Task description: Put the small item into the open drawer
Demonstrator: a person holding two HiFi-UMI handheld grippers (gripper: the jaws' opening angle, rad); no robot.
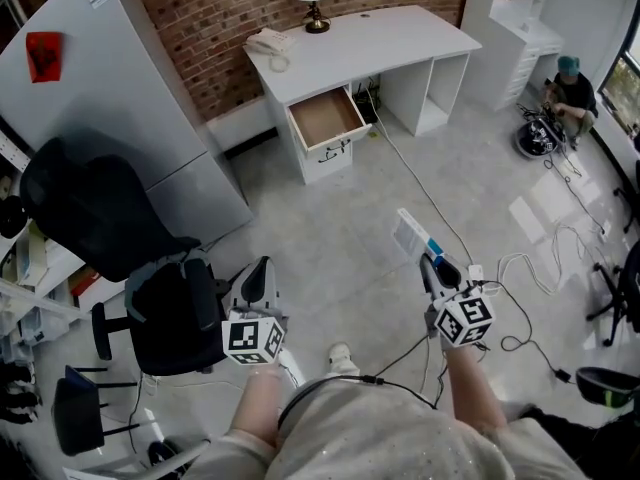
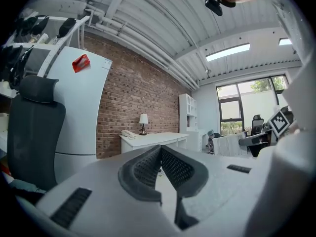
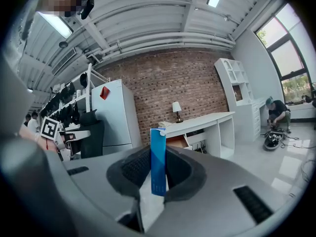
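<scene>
Near: a person stands on the open floor with a claw in each hand, both pointing toward the far brick wall.
- Left claw (image 1: 262, 268): jaws closed tip to tip, nothing between them.
- Right claw (image 1: 432, 260): jaws clamped on the small box (image 1: 411, 235), a slim blue-and-white carton that sticks out past the tips.
- A black office chair (image 1: 160, 308) is just left of the left claw.
- Loose cables (image 1: 520, 268) lie on the floor to the right.

Far: a white tabletop (image 1: 380, 43) stands against the wall. The open drawer (image 1: 325, 118) juts out under its left end, looks empty, and is well apart from the box.

Step in hand, as I judge it: carry the box across to the drawer.
- Hold the grip steady, because the overhanging box could pivot between the pads.
- Step clear of the cable that runs toward the desk.
- Bring the box over the opening and lower it inside the drawer walls.
- Part the jaws only then.
</scene>
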